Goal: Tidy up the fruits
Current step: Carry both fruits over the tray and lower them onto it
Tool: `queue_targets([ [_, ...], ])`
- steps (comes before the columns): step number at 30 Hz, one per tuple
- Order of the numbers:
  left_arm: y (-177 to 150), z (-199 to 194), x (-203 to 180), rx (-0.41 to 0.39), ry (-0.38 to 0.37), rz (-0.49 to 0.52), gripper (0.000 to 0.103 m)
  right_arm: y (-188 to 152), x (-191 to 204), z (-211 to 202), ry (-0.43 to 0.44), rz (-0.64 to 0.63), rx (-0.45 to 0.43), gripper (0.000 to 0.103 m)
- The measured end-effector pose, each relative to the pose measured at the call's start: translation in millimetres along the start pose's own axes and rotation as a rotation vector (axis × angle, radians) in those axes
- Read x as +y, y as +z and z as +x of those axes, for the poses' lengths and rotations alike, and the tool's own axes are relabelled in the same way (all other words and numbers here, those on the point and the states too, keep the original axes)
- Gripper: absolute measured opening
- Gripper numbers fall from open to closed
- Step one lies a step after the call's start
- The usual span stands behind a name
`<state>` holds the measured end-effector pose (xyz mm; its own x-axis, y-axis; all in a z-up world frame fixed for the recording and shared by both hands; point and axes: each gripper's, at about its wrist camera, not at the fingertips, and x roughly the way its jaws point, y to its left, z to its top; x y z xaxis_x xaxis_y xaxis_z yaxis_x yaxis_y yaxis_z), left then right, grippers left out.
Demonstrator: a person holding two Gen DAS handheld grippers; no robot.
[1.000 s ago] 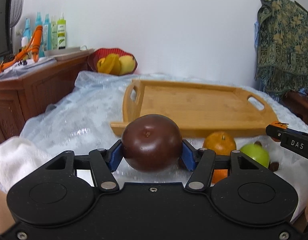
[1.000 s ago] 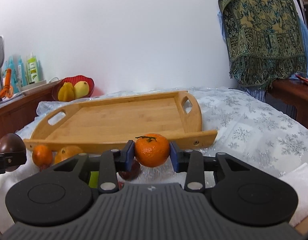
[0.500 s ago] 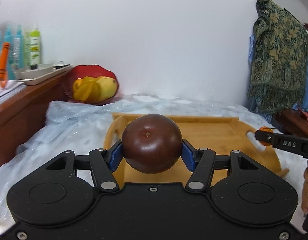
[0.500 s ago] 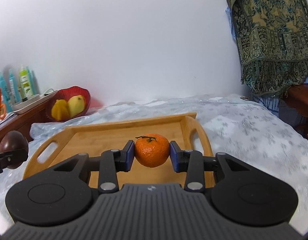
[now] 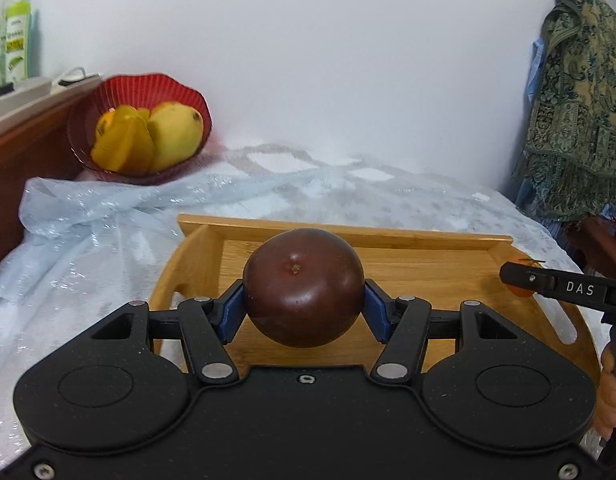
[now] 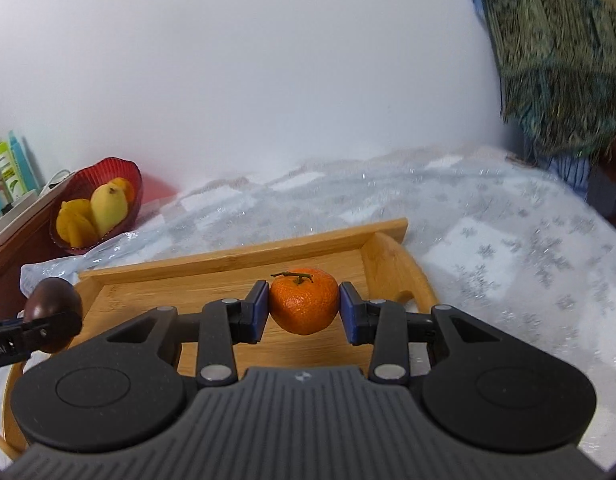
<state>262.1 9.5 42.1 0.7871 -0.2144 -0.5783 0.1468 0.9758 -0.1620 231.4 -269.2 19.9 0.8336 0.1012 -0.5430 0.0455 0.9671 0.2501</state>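
Observation:
My left gripper [image 5: 304, 310] is shut on a dark brown round fruit [image 5: 303, 286], held above the left half of the wooden tray [image 5: 427, 240]. My right gripper [image 6: 304, 312] is shut on a small orange mandarin [image 6: 304, 300] with a green stem, held over the right part of the tray [image 6: 236, 258]. In the left wrist view the right gripper's finger [image 5: 563, 286] reaches in from the right with a sliver of the mandarin [image 5: 517, 290] behind it. The brown fruit [image 6: 54, 304] shows at the left edge of the right wrist view.
A red bowl [image 5: 148, 88] with yellow fruits stands at the back left by a wooden cabinet [image 5: 24, 140] carrying bottles. A shiny snowflake cloth [image 6: 507, 248] covers the table. A patterned green fabric [image 5: 579, 96] hangs at the right. A hand [image 5: 609, 396] shows at the right edge.
Both grippers have moved forward over the tray, each still holding its fruit. The loose fruits in front of the tray have dropped out of view, and the red bowl looms larger.

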Motion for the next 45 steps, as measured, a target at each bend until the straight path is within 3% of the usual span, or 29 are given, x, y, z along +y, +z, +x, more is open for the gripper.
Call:
queue_targets([
  [6,-8.2,13.4,2.0,0.040,-0.007,0.006,0.058,-5.9,5.0,15.6,-0.020,-0.016,0.049,0.042],
  [19,-12.8,17.9,2.9,0.067,0.008,-0.002,0.058,-6.8,10.6,19.3,-0.033,-0.038,0.047,0.042],
  [25,-14.1,18.8,2.6,0.063,0.012,0.010,0.058,-6.9,18.3,18.7,-0.077,-0.088,0.058,0.042],
  [38,-13.9,19.1,1.6,0.061,0.012,0.027,0.059,-6.7,18.4,18.2,-0.076,-0.094,0.062,0.042],
  [45,-14.2,19.8,2.3,0.061,0.007,0.037,0.060,-6.9,18.6,18.1,-0.076,-0.098,0.064,0.048],
])
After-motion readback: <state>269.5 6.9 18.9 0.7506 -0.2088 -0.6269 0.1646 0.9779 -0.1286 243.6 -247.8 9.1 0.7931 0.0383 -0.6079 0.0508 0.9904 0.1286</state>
